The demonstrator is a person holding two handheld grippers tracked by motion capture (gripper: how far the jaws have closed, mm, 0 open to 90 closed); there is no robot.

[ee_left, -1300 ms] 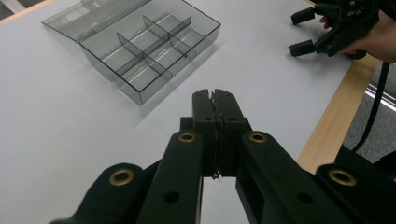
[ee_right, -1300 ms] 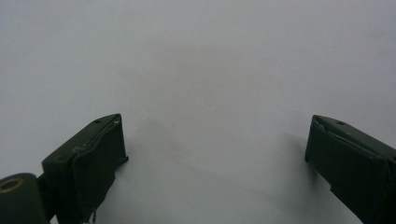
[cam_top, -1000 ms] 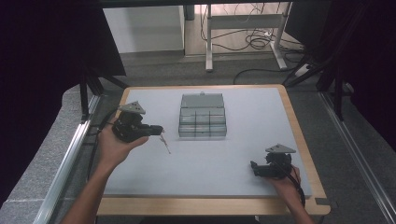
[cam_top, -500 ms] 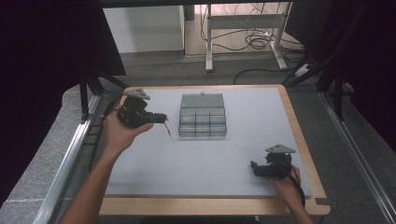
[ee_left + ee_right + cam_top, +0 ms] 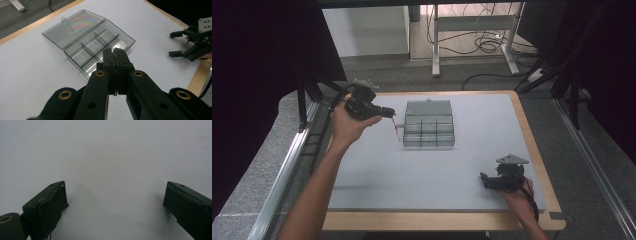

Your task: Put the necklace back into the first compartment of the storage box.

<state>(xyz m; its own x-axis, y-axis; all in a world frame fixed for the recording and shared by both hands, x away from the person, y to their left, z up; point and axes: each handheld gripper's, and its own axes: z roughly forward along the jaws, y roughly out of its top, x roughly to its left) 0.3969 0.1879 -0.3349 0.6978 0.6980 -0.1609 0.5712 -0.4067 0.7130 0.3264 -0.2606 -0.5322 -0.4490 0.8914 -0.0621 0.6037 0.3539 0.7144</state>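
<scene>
Carried up from the open mat, the left gripper (image 5: 391, 113) now hangs clamped on a thin, light, stiff pin (image 5: 397, 131) beside the clear box (image 5: 429, 125), best held near its top.

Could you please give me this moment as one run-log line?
left gripper: shut on thin strip, held beside clear divided box | box lid: open | right gripper: open, resting on table

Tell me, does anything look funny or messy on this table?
Nothing stands out. The clear box sits square on the table with its lid open flat. The left gripper holds a thin dangling thing beside it.
</scene>
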